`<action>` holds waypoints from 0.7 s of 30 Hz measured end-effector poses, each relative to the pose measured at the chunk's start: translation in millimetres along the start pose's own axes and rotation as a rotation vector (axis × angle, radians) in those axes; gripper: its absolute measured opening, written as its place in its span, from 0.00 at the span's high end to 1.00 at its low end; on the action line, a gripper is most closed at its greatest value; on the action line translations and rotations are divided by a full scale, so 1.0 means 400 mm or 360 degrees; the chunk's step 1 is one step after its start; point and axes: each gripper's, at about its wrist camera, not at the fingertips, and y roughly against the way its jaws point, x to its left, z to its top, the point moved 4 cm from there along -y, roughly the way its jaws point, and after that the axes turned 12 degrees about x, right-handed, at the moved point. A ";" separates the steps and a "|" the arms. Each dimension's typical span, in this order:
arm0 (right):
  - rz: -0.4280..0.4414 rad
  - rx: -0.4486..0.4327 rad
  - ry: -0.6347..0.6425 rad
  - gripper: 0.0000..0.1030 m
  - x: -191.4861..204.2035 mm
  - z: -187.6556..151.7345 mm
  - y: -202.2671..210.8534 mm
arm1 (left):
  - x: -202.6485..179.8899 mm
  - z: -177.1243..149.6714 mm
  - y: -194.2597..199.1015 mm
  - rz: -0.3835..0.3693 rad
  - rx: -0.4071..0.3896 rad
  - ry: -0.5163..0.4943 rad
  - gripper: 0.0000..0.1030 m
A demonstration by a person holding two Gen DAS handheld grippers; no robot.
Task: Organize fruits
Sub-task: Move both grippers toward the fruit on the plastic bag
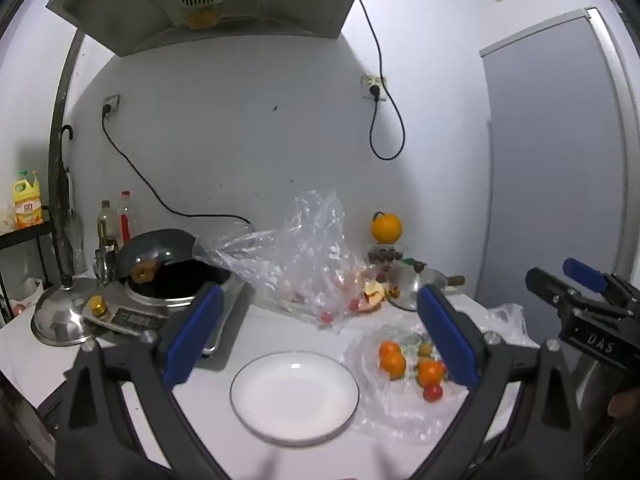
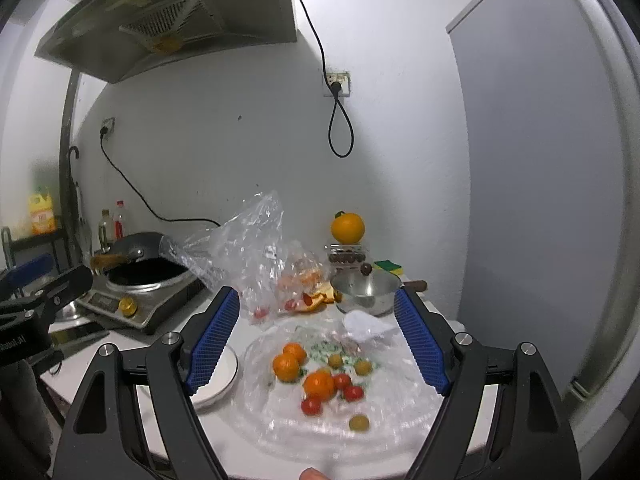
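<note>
Countertop fruit beside an empty dish, seen from both claws.
Left gripper (image 1: 320,332) spread wide, holding nothing, white plate (image 1: 294,394) bare between its fingers; right gripper (image 2: 318,338) likewise wide and empty, flat plastic bag (image 2: 340,412) just ahead bearing three small oranges (image 2: 319,385), three red cherry tomatoes (image 2: 311,405), three yellow-green ones (image 2: 359,423).

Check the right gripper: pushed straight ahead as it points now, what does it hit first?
Probably the small oranges and tomatoes on the clear plastic bag between the open right gripper fingers; depth is unclear, so it might pass over toward the steel bowl.
</note>
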 end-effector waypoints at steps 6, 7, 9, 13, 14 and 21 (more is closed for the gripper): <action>0.0039 0.0059 0.0099 0.20 -0.022 0.085 -0.110 | -0.019 0.093 -0.103 -0.0006 0.0058 0.0058 0.05; 0.0043 0.0077 0.0105 0.20 -0.024 0.102 -0.128 | -0.018 0.108 -0.112 -0.0012 0.0066 0.0066 0.05; 0.0040 0.0113 0.0104 0.20 -0.026 0.137 -0.156 | -0.016 0.129 -0.120 -0.0007 0.0071 0.0072 0.05; 0.0050 0.0076 0.0085 0.20 -0.028 0.165 -0.162 | -0.015 0.127 -0.103 0.0016 0.0051 0.0039 0.05; 0.0060 0.0064 0.0088 0.20 -0.028 0.163 -0.162 | -0.016 0.121 -0.094 0.0015 0.0037 0.0033 0.05; 0.0103 -0.0067 0.0145 0.20 0.005 0.149 -0.083 | -0.002 0.072 -0.017 0.0020 0.0030 0.0055 0.05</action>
